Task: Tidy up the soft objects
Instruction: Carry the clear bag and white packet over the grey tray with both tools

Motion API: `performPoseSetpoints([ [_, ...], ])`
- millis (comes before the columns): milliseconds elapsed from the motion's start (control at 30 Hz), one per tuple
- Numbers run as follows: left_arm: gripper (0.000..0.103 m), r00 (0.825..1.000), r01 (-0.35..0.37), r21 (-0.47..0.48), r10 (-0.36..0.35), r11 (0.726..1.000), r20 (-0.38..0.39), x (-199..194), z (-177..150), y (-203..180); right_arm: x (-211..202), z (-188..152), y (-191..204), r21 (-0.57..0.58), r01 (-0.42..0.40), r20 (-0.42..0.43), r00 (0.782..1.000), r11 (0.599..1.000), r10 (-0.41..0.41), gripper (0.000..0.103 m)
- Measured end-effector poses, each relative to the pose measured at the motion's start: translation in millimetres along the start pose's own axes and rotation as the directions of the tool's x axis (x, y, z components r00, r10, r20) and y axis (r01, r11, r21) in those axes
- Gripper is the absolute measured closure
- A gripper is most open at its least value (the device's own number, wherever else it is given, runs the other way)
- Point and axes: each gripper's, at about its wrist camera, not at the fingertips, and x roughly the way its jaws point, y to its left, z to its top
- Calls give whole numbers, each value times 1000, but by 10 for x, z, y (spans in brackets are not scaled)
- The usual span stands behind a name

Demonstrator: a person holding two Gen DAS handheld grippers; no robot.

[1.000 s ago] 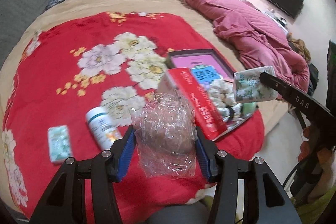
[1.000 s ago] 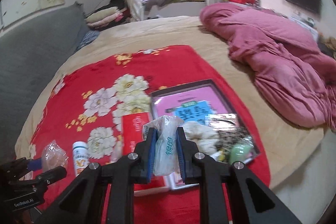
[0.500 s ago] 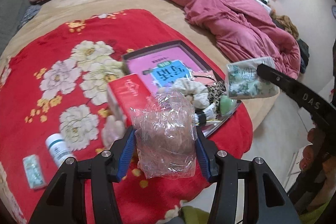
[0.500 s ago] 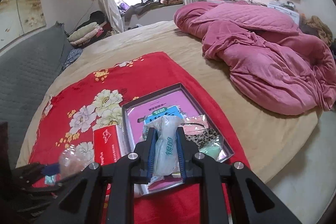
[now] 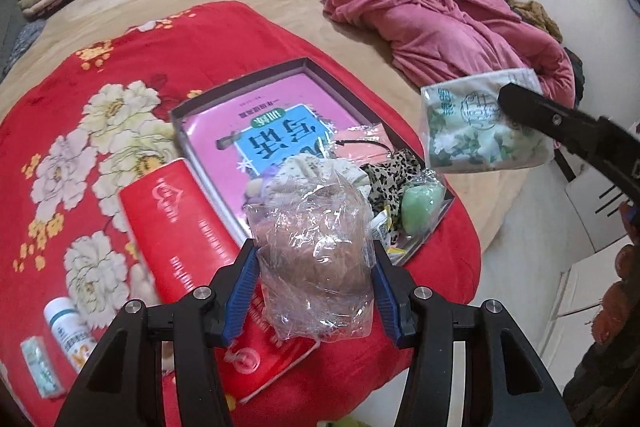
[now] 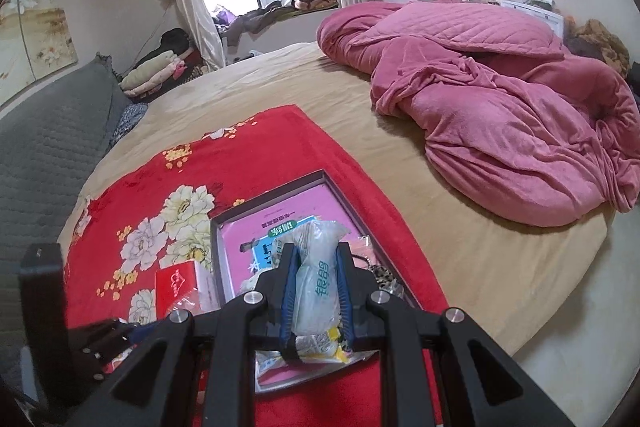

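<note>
Left wrist view shows one left gripper (image 5: 314, 277) clamped on one clear bag (image 5: 316, 259), one right gripper (image 6: 314, 301) clamped on one tissue pack (image 5: 476, 125), above one tray (image 5: 240, 99).

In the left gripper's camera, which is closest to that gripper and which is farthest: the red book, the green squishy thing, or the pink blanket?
1. Red book: just ahead, to its left.
2. Green squishy thing: in the tray's near right corner.
3. Pink blanket: far across the bed, to the right.
</note>
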Motion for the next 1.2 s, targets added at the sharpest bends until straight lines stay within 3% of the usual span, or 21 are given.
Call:
performPoseSetpoints([
  [567,48,997,25,-6,-25,1000,-67,540,115,-20,429,12,-80,16,-14,-50,999,1000,15,84],
  [1000,48,993,22,-6,-23,1000,-113,800,97,10,947,-21,-188,115,-63,-114,991,991,76,84],
  [1200,48,993,20,5,-20,1000,-117,829,106,5,1174,-130,-195,73,-4,-171,985,997,17,84],
])
